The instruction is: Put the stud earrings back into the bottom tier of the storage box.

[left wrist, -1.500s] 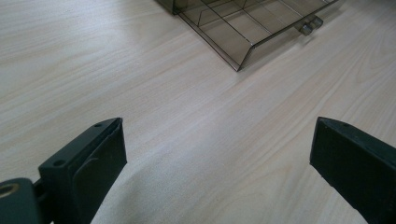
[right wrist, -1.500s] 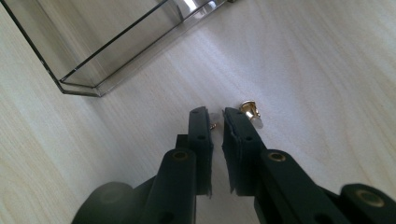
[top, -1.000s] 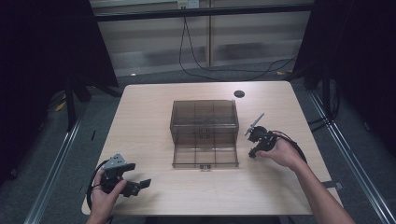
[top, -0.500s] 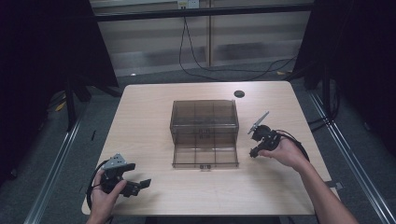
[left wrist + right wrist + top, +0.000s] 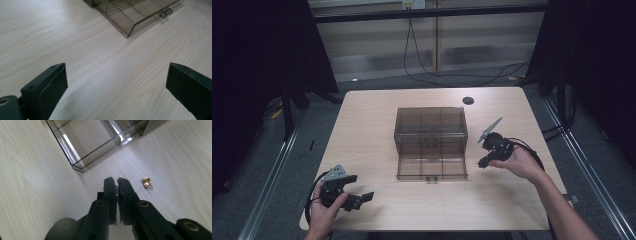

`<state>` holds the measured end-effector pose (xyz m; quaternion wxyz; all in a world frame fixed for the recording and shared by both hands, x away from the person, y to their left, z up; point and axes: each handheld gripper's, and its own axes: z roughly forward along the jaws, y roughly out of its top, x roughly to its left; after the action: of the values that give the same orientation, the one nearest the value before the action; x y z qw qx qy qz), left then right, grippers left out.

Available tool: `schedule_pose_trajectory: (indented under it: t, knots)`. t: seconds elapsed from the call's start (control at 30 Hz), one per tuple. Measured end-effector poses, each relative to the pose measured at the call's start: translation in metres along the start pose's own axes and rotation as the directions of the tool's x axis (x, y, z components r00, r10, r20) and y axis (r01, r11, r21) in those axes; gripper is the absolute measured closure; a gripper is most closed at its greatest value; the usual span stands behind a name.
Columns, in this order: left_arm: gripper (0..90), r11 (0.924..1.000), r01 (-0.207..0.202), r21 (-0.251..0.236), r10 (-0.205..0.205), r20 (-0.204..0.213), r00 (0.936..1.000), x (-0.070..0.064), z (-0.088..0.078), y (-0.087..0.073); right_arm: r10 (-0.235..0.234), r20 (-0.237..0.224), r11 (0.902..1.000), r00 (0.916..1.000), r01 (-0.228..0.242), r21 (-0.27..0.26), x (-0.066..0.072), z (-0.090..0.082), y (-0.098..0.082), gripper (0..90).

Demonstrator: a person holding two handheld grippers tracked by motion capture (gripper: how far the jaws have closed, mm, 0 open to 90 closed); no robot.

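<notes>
From above, my right tongs (image 5: pixel 486 159) hang just off the right side of the smoky plastic box (image 5: pixel 430 129), whose tray (image 5: pixel 432 168) is pulled out toward me, while my left tongs (image 5: pixel 362 198) rest low near the front left corner of the table (image 5: pixel 367 130), well apart from the box. I cannot make out the small piece from up here, so the first risk is plain: I could lower my hand onto it or nudge it blind. Along my left tongs, the jaws stand wide apart with nothing between them, only bare wood, and the tray's corner (image 5: pixel 128 34) with its little handle (image 5: pixel 166 13) lies well ahead; this hand threatens nothing unless I swing it into the tray and shift the box. Along my right tongs (image 5: pixel 117 181), the jaws are pressed together and grip nothing that I can see. The small gold clip (image 5: pixel 147 182) lies on the table just beside the tips, to their right, apart from them, with the tray's corner (image 5: pixel 79 167) further ahead to the left. I judge the danger is here: closed tips pushed sideways would flick the clip away across the smooth wood, or a pinch taken off-centre would squirt it out.
</notes>
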<state>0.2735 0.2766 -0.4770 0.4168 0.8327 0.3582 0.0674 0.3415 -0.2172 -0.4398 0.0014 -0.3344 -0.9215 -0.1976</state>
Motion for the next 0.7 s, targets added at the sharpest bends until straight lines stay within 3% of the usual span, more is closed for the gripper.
schedule_pose_trajectory:
  t: [0.3, 0.7]
  knots:
    - [3.6, 1.0000, 0.001, -0.007, -0.001, 0.002, 1.0000, 0.000, 0.000, 0.000, -0.054, -0.008, 0.9985, 0.9985, 0.054, -0.012, 0.008, -0.004, 0.014, 86.5]
    - [3.7, 1.0000, 0.001, -0.005, -0.001, 0.002, 1.0000, 0.000, 0.000, 0.000, -0.080, -0.025, 0.9968, 0.9964, 0.080, -0.006, 0.016, -0.007, 0.032, 86.5]
